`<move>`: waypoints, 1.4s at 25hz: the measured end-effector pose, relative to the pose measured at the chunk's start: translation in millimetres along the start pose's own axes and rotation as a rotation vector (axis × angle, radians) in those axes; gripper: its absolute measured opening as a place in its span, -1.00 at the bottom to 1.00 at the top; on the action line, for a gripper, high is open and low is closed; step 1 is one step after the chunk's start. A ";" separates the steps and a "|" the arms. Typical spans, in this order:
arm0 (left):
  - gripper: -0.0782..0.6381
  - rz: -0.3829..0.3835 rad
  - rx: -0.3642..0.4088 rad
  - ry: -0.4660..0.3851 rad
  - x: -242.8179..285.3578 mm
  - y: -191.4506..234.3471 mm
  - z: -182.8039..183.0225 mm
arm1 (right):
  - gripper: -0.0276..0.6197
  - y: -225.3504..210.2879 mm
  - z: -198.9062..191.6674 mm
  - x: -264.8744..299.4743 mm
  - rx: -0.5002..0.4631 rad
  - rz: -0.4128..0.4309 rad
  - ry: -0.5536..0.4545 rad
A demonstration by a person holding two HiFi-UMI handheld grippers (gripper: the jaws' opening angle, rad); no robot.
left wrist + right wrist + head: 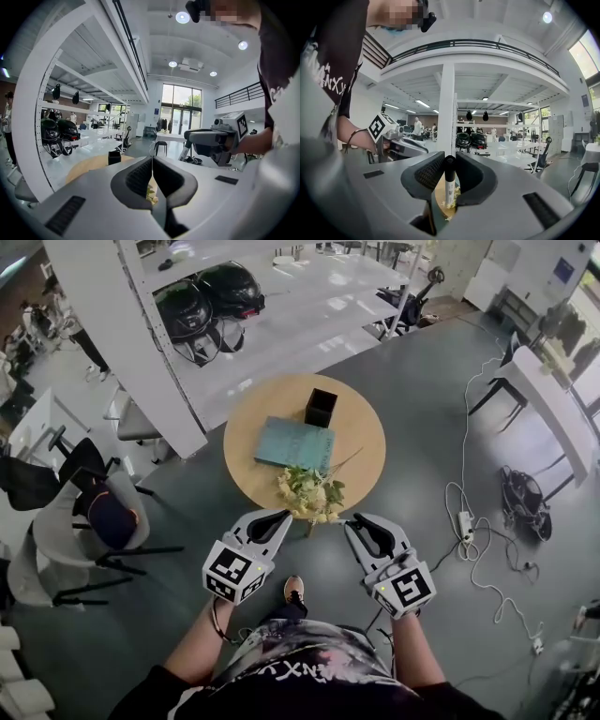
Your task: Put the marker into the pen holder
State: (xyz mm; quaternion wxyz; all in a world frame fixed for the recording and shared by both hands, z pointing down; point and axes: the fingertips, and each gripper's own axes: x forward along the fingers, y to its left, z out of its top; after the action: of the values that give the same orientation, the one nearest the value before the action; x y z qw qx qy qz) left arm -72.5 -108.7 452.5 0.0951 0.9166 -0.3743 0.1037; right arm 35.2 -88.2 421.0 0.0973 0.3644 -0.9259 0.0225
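A marker (449,185) with a black cap and white body stands upright between the pads of my right gripper (449,160), which is shut on it. In the head view that gripper (354,520) hangs just off the near edge of the round wooden table (361,432). The black square pen holder (321,407) stands at the far side of the table, well ahead of both grippers. It also shows small in the left gripper view as the pen holder (114,157). My left gripper (280,516) hovers beside the right one, and its jaws (152,164) are shut on nothing.
A teal book (294,443) lies mid-table, and a bunch of pale flowers (309,491) sits at the near edge between the grippers. White shelving with helmets (202,301) stands behind the table. Chairs (89,512) are at left, and cables (473,531) run across the floor at right.
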 end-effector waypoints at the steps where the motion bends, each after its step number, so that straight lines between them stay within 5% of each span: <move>1: -0.71 -0.004 -0.002 -0.001 3.3 5.7 1.3 | -0.67 -3.1 1.0 5.5 0.000 -0.004 0.002; 23: -0.71 -0.040 0.029 -0.048 40.1 43.4 25.9 | -0.67 -39.8 16.9 38.9 -0.043 -0.066 -0.014; 35: -0.71 0.019 0.036 -0.027 98.6 90.5 36.4 | -0.67 -103.3 12.4 93.1 -0.028 -0.006 -0.036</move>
State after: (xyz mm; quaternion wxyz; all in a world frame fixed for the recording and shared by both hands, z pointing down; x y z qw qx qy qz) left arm -63.2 -247.0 452.1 0.0725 0.9159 -0.3823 0.0988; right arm 36.7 -227.8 424.2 0.0858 0.3663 -0.9265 0.0027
